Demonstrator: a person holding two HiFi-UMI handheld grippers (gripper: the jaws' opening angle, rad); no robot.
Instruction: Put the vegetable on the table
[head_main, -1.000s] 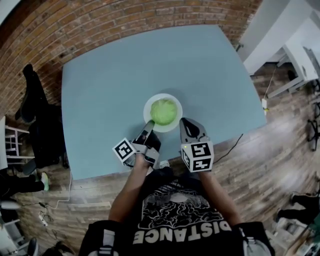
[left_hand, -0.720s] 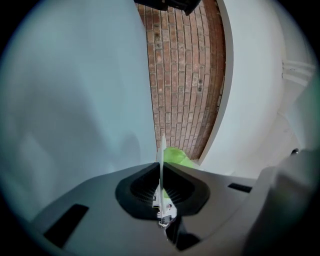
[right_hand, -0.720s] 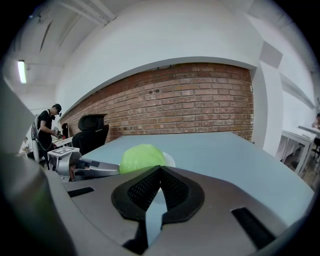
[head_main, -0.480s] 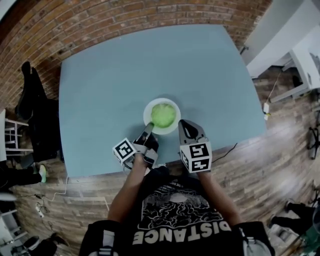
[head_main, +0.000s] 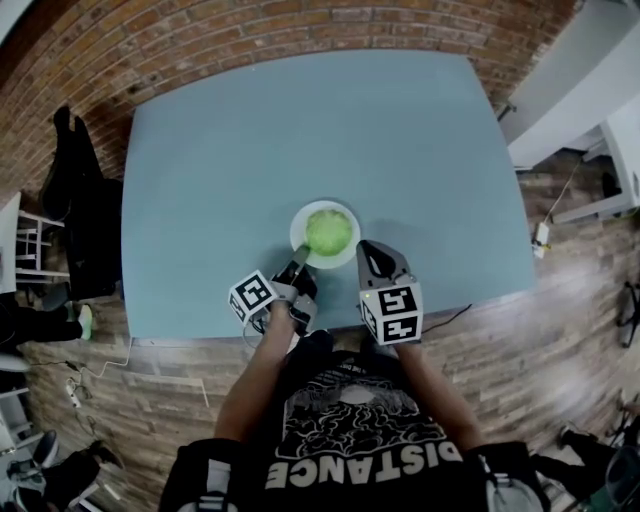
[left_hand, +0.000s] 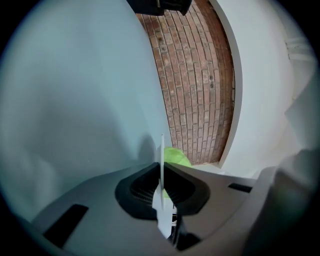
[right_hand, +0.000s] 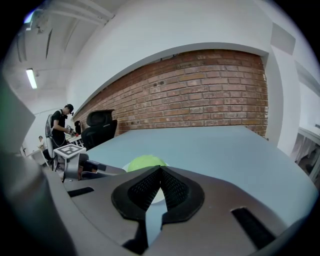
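Left gripper (left_hand: 161, 172) is clamped on the near rim of the plate (left_hand: 161, 150). Its own view shows the thin white edge running straight up between the two pads, pinched tight. The vegetable (head_main: 328, 231), a pale green leafy head, sits on that plate just beyond the left gripper's tips, so it's on the plate and not on the bare table (head_main: 300, 130).

Over to the right gripper (right_hand: 160, 171): it hovers just beside the plate's near right edge, jaws pressed together tip to tip with nothing between them. From there the vegetable lies just ahead and slightly left, and the left gripper shows further left again.

In the head view the two grippers sit side by side near the table's near edge, with the plate straight ahead of both. The left one is touching it; I can't tell whether the right one does.

Past the table's far side stands a brick wall (right_hand: 200, 100). Far off to the right gripper's left, a person (right_hand: 60, 125) stands beside a dark chair (right_hand: 100, 125).
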